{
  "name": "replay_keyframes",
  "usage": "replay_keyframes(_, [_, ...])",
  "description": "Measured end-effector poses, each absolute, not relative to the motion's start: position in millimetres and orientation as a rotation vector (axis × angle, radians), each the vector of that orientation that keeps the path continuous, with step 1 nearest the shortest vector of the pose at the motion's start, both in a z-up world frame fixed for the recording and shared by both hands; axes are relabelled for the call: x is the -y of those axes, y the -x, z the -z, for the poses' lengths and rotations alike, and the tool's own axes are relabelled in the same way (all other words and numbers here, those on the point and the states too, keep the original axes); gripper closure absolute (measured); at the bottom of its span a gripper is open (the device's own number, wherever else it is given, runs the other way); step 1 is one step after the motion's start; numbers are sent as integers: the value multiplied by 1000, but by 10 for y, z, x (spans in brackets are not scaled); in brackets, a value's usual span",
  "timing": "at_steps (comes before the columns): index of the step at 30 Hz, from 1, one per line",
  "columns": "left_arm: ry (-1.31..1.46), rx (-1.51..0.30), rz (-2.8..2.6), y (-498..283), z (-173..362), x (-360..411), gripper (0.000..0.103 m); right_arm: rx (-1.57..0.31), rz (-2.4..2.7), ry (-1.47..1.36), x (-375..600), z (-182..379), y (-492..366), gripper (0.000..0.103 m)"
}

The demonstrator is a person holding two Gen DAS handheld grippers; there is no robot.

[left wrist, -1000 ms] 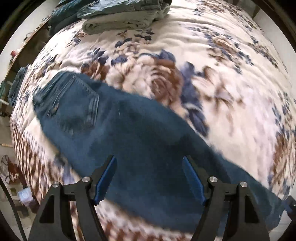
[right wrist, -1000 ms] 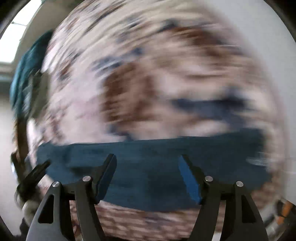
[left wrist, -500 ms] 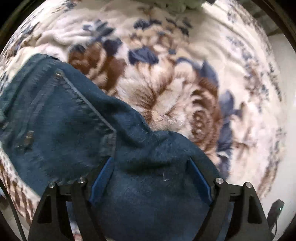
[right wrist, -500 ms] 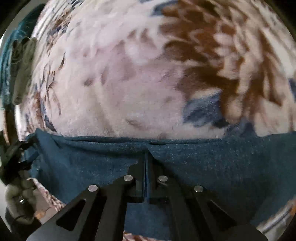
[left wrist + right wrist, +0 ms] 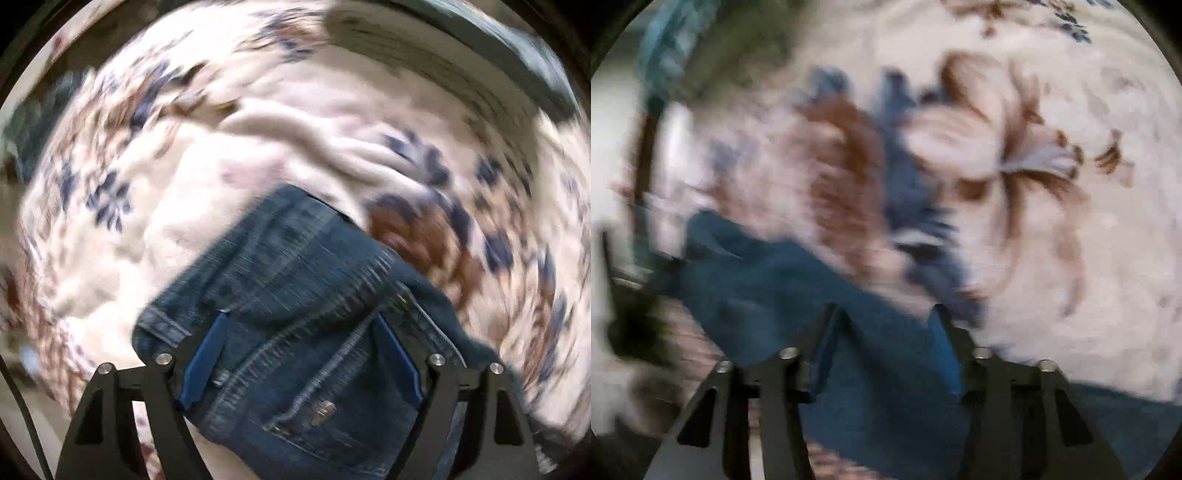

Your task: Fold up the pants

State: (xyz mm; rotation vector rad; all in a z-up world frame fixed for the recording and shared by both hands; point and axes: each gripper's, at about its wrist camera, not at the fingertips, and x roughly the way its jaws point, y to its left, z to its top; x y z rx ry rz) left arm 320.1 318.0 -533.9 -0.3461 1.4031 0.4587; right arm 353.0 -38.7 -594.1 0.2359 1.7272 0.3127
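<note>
The dark blue denim pants (image 5: 295,295) are lying on a cream blanket (image 5: 258,147) patterned with brown and navy flowers; in the left wrist view the waist end, with its seams, stitching and a small metal rivet, is filling the lower middle of the picture, though everything is smeared by blur. The left gripper (image 5: 301,339) is pointing down over that denim with its blue-padded fingers (image 5: 207,354) standing spread wide, one at each side of the seamed panel; the cloth is showing between them, but whether the pads are touching the fabric or merely hovering above it cannot be told. At the top of this view a pale folded pile (image 5: 424,48) is lying at the far edge of the blanket.

In the right wrist view a plainer stretch of the same pants (image 5: 783,288) is running from the left edge down beneath the right gripper (image 5: 886,325); its jaws have just been opening and are now standing partly apart, with denim lying between and below the fingers (image 5: 945,350) but not pinched by them. The flowered blanket (image 5: 1089,221) is taking up the rest of this heavily blurred picture; a teal cloth (image 5: 661,55) is showing at the upper left.
</note>
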Motion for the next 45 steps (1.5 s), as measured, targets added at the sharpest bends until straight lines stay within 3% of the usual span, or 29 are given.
replay_keyframes(2, [423, -1415, -437, -3171, 5394, -3301, 23, -1719, -230, -238, 596, 6071, -3475, 62])
replay_keyframes(5, [373, -1411, -436, -3179, 5351, -3228, 23, -1777, -92, -266, 918, 6151, -3395, 103])
replay_keyframes(9, [371, -1387, -426, -3212, 5203, -3166, 23, -1758, -81, -428, 1015, 5896, -3392, 94])
replay_keyframes(13, [352, -1388, -429, -3239, 5109, -3141, 23, -1663, -293, -518, 443, 5640, -3614, 87])
replay_keyframes(18, [322, -1364, -563, -3235, 5024, -3465, 23, -1749, -491, -408, -490, 6092, -3701, 85])
replay_keyframes(22, [377, -1379, -545, -3054, 4835, -3554, 23, -1738, -394, -541, -158, 6093, -3597, 86])
replay_keyframes(25, [441, -1429, -434, -2760, 4722, -3334, 23, -1676, -290, -555, 361, 5732, -3313, 67])
replay_keyframes(26, [486, -1455, -388, -2659, 4719, -3240, 23, -1656, -254, -602, 573, 5625, -3145, 49])
replay_keyframes(27, [535, -1483, -353, -2570, 4738, -3144, 23, -1643, -226, -647, 783, 5501, -3084, 39])
replay_keyframes(29, [672, -1538, -282, -2397, 4844, -2952, 25, -1627, -133, -746, 1174, 5362, -2719, 39])
replay_keyframes(31, [758, -1562, -260, -2363, 4955, -2766, 29, -1650, -12, -847, 1544, 5347, -2289, 39])
replay_keyframes(32, [788, -1564, -255, -2371, 5012, -2709, 44, -1655, 39, -897, 1640, 5353, -2098, 39])
replay_keyframes(33, [799, -1565, -256, -2402, 5043, -2664, 53, -1659, 107, -981, 1872, 5378, -1815, 39])
replay_keyframes(34, [804, -1558, -263, -2415, 5091, -2595, 54, -1659, 143, -1024, 1948, 5430, -1675, 39])
replay_keyframes(38, [776, -1540, -300, -2486, 5212, -2604, 81, -1642, 244, -1127, 2199, 5759, -1328, 39])
replay_keyframes(40, [769, -1547, -312, -2428, 5248, -2621, 86, -1610, 295, -1187, 2288, 5939, -1248, 47])
replay_keyframes(42, [731, -1556, -316, -2324, 5237, -2682, 88, -1604, 372, -1196, 2301, 6065, -1200, 78])
replay_keyframes(43, [690, -1559, -313, -2284, 5217, -2680, 88, -1588, 386, -1219, 2333, 6065, -1148, 79])
replay_keyframes(45, [614, -1560, -308, -2205, 5165, -2671, 88, -1562, 400, -1215, 2314, 5992, -1065, 92])
